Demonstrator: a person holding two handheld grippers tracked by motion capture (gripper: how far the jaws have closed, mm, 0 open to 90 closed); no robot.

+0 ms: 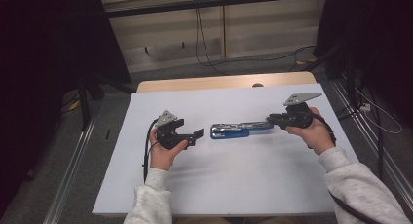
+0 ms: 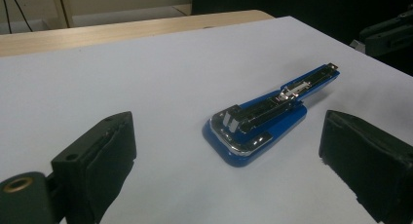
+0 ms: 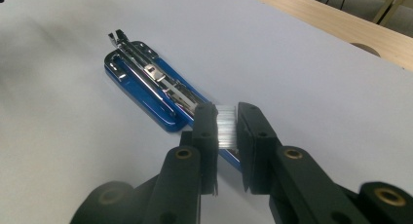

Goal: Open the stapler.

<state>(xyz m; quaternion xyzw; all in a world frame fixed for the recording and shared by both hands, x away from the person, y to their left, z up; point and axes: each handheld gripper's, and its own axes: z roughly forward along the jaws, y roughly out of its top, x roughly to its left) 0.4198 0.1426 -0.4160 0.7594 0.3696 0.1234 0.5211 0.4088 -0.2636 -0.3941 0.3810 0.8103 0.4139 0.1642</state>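
Observation:
A blue stapler (image 1: 230, 132) lies swung open on the white table (image 1: 219, 180), its metal staple channel facing up. My right gripper (image 1: 269, 121) hovers over the stapler's right end, shut on a short silvery strip of staples (image 3: 225, 124); in the right gripper view the gripper (image 3: 226, 118) holds the strip just above the stapler (image 3: 141, 87). My left gripper (image 1: 198, 135) rests to the left of the stapler with its jaws wide apart and nothing in them. In the left gripper view the stapler (image 2: 287, 118) lies ahead of the open gripper (image 2: 229, 136).
A wooden strip (image 1: 224, 81) edges the far side of the table. Beyond it are a grey floor with black cables (image 1: 204, 44) and dark curtains at both sides. Metal rails (image 1: 73, 165) run along the table's left and right.

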